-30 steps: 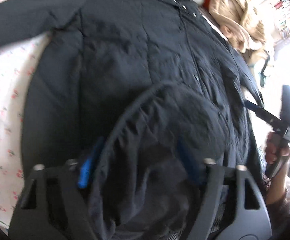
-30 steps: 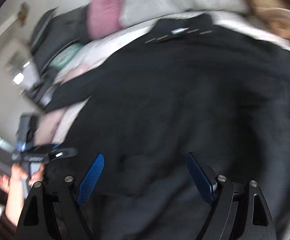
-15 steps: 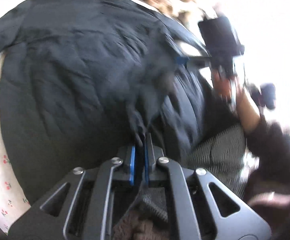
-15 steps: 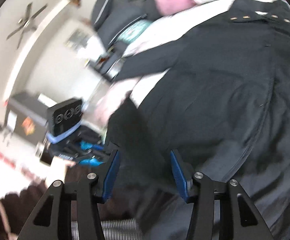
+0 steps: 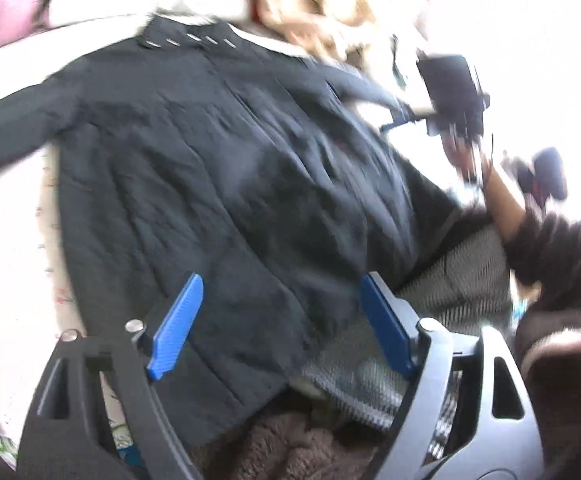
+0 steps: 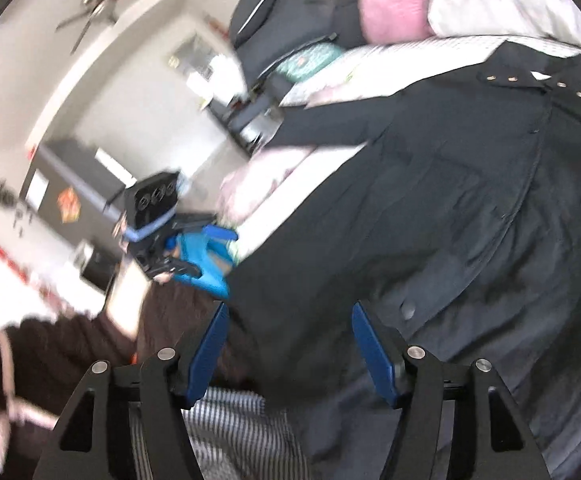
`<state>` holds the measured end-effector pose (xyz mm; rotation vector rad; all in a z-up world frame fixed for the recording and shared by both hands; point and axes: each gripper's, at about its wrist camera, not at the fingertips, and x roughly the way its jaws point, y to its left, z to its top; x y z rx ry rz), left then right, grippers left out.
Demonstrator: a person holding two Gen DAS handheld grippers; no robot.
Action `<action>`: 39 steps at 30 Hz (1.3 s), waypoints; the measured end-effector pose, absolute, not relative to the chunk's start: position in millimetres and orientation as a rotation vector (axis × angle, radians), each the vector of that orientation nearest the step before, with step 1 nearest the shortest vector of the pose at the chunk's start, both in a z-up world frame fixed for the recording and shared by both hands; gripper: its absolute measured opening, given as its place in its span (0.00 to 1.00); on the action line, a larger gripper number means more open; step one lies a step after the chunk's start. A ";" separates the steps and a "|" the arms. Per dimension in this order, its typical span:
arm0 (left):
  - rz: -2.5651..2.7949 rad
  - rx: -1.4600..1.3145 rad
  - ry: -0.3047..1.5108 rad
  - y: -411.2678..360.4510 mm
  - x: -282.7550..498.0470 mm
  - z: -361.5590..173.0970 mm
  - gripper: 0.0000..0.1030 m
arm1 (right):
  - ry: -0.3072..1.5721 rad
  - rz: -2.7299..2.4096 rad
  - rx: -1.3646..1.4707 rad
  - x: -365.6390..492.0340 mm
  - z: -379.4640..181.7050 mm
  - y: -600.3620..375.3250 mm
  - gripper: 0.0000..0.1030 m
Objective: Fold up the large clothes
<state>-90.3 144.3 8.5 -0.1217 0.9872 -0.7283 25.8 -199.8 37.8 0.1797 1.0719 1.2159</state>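
A large dark navy coat (image 5: 226, 168) lies spread front-up on a bed, collar with metal snaps at the far end; it also fills the right wrist view (image 6: 450, 208). My left gripper (image 5: 280, 324) is open and empty above the coat's near hem. My right gripper (image 6: 288, 344) is open and empty over the hem on the coat's other side. The right gripper shows in the left wrist view (image 5: 402, 118) beside the coat's right sleeve. The left gripper shows in the right wrist view (image 6: 210, 240) by the bed's edge.
The bed has a white floral sheet (image 5: 6, 240). A pink pillow (image 6: 394, 0) and a pale blanket lie beyond the collar, and a tan garment (image 5: 314, 24) lies nearby. A dark chair (image 6: 286, 12) and a cabinet (image 6: 70, 184) stand beside the bed.
My left gripper, shut on coat fabric half a second ago, has opened and let it go. The lifted fold now lies flat. My right gripper has opened a little wider.
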 end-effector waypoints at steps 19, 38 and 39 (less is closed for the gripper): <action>-0.606 0.195 1.028 21.8 -63.4 -37.3 0.80 | 1.166 0.656 -0.287 -63.4 -14.5 -185.7 0.63; -0.690 0.350 1.037 -12.6 -73.1 -55.9 0.80 | 0.932 0.526 -0.728 -179.9 -74.1 -103.5 0.31; -0.688 0.340 1.037 -13.0 -71.7 -55.9 0.80 | 0.920 0.522 -0.739 -181.3 -72.4 -103.8 0.15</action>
